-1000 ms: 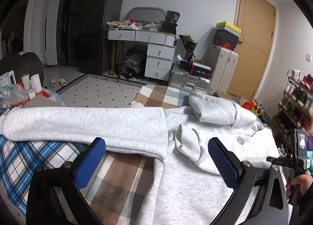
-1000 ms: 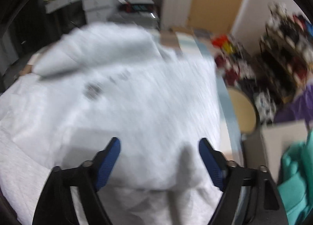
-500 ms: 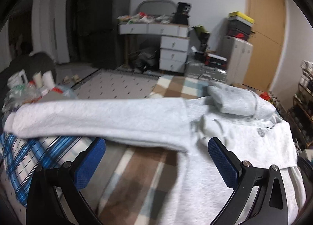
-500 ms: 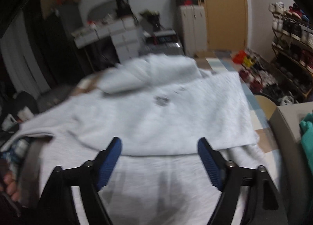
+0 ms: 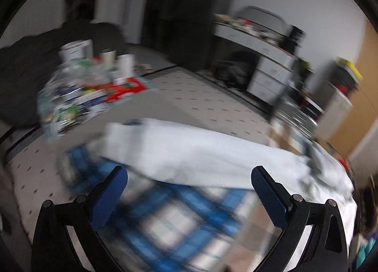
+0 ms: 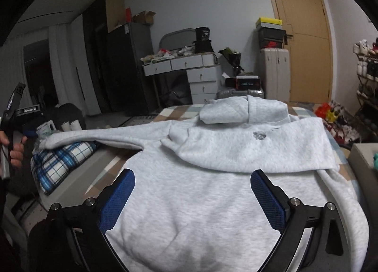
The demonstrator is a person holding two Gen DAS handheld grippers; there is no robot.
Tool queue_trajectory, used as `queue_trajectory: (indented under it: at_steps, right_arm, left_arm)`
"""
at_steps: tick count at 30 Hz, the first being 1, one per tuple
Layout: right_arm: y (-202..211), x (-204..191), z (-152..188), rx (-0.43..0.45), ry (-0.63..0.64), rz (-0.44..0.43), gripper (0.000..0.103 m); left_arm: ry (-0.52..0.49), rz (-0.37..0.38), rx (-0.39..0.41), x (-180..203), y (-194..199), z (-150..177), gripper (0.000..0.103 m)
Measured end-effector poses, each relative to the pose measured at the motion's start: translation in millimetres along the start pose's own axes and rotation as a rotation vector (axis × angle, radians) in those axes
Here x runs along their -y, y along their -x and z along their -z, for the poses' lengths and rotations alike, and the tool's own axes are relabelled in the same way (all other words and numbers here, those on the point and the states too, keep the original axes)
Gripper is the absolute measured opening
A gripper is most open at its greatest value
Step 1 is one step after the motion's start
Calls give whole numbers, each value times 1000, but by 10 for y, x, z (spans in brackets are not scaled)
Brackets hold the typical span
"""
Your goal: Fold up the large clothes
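The left tongs [image 5: 189, 191] have swung left since 0.5 s ago, now over the plaid cloth [image 5: 179, 220], view blurred. The hoodie [image 6: 212, 191] lies spread on the bed [image 6: 104, 170] under and ahead of the right tongs [image 6: 192, 191]; 1 sleeve [image 5: 200, 153] stretches ahead of the left tongs. Both tongs gape wide, holding nothing.

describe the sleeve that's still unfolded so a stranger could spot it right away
On the bed lies a light grey hoodie. One sleeve is folded across the chest; the unfolded sleeve stretches out straight, its cuff end over a blue plaid pillow.
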State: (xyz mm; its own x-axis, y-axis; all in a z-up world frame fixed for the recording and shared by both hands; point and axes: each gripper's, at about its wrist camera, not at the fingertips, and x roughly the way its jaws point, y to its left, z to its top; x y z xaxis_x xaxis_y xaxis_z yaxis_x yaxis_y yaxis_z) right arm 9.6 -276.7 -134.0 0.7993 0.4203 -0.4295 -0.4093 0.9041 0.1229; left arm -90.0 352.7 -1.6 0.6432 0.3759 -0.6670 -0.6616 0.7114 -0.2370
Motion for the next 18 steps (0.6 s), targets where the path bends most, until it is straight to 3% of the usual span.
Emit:
queue_trajectory:
  at_steps: [6,8,14,18]
  right_arm:
    - [32,-48,-26,7,2,-18,100]
    - [48,-21,-27,13,-12,-21,100]
    - [45,123,-8,15,-84,-32,101]
    - [130,218,-9,71,-166,-41,103]
  left_arm:
    - [273,82,-178,-729,-449,-29,102]
    - [293,91,-180,-721,-550,-22,102]
    - [428,257,-260,-624,-927,15,102]
    - [473,224,-269,-611,-1096,-51,99]
